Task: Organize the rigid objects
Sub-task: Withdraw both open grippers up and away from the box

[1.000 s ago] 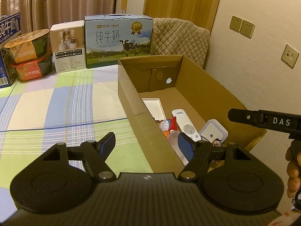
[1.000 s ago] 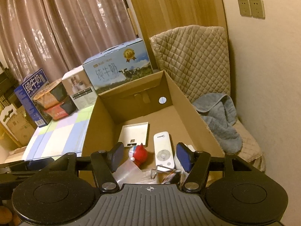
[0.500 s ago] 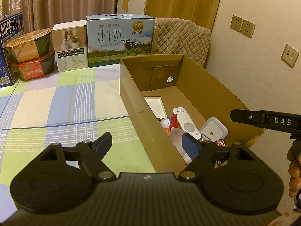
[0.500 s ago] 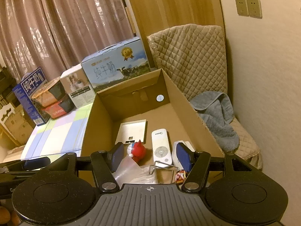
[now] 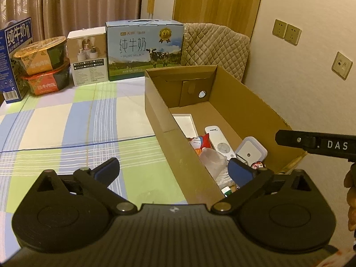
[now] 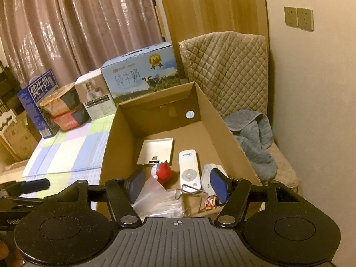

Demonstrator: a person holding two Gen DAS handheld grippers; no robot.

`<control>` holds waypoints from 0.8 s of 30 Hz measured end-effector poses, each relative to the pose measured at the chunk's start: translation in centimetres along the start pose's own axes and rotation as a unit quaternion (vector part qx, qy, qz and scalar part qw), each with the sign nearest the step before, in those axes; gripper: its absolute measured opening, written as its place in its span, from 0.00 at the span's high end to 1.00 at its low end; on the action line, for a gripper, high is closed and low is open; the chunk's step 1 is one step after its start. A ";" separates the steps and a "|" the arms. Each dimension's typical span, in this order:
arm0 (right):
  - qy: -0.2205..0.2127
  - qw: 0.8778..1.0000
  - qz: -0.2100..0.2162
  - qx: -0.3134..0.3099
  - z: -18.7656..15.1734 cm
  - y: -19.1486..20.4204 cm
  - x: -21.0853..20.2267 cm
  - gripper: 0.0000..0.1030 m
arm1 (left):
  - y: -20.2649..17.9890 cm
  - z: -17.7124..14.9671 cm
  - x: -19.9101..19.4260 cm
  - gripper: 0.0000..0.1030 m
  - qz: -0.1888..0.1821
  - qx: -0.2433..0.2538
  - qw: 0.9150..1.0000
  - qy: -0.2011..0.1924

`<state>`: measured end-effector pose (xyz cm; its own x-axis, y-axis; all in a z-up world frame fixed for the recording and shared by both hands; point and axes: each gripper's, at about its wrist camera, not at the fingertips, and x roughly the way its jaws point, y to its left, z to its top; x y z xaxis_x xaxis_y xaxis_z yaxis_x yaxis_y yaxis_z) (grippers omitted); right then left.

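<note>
Below, right gripper (image 6: 176, 185): jaws just widened, nothing pinched, over cardboard box (image 6: 224, 120) | white remote (image 6: 189, 169) just ahead, long axis pointing away from me | left gripper (image 5: 172, 170): just spread wide, empty, straddling box's left wall | right view alone shows wire clip (image 6: 191, 194).

Lighting: dim, warm yellow indoor cast in both views. Glare: faint sheen on curtains (image 6: 66, 33). Shadows: soft, deepest inside box (image 6: 164, 120). Distortion: strong fisheye bending at edges, dark corner vignetting. Focus: slight softness throughout, noisy dark areas.
</note>
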<state>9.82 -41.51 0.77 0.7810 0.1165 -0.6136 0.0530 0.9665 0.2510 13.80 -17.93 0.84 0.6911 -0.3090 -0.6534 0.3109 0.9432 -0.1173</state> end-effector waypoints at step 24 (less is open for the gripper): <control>0.001 0.998 -0.041 -0.047 -1.3 1.0 -3.4 0.08 | 1.0 -1.6 -3.7 0.01 0.024 -0.049 0.999 0.002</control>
<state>6.41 -40.67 2.05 0.7748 0.0374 -0.6312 0.0569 0.9901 0.1285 10.48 -15.67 1.96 0.7008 -0.2626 -0.6632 0.2124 0.9644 -0.1575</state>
